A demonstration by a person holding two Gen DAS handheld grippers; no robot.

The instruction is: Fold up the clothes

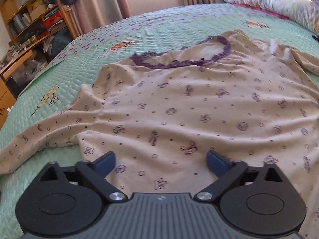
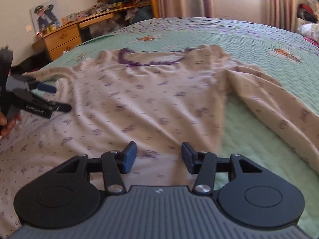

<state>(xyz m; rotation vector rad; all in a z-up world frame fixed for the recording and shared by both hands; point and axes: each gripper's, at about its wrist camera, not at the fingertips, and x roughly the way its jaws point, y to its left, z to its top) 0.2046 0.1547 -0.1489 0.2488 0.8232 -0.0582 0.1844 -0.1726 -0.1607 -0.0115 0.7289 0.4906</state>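
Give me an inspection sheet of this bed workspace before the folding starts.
Surface: bed with green quilt, flat.
Job's things: shirt spread out, wrinkled, purple collar at far end, sleeves out to both sides.
Clutter: pillow at the bed's far right corner.
Grippers: left tool open over the hem; right tool open, empty.
Cables: nothing seen.
Surroundings: shelves, desk, curtains, window.

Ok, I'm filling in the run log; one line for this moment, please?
stage: before first fold | nightshirt: spread on bed, unfolded | left tool: open, over hem | right tool: open, over hem
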